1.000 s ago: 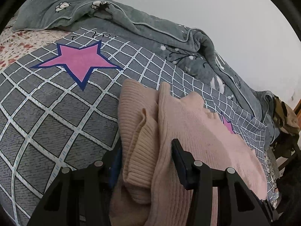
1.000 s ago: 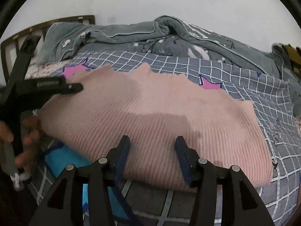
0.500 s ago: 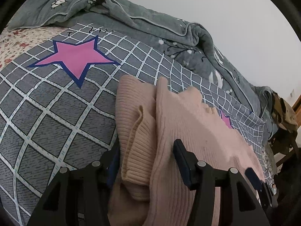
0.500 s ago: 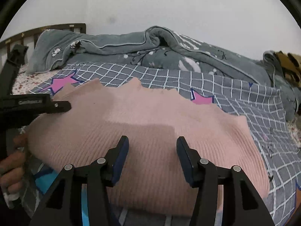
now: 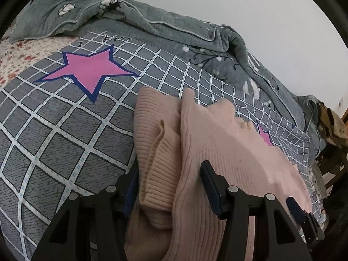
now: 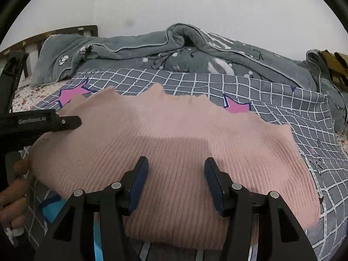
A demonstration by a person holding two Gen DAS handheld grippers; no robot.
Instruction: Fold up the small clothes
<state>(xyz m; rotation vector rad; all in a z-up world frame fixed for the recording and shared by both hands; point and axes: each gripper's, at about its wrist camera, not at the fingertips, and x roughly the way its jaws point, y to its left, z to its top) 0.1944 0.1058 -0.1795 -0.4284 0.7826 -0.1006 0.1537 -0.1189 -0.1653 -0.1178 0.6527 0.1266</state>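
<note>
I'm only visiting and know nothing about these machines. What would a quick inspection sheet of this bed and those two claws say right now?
Surface: grey checked bedsheet with pink stars, on a bed.
Job's things: pink ribbed sweater, lying partly folded on the sheet.
Clutter: grey quilt bunched along the wall; brownish cloth at the far end.
Claws: left claw open, its fingers either side of a sweater fold; right claw open over the sweater.
Cables: nothing seen.
Surroundings: white wall, dark headboard.
</note>
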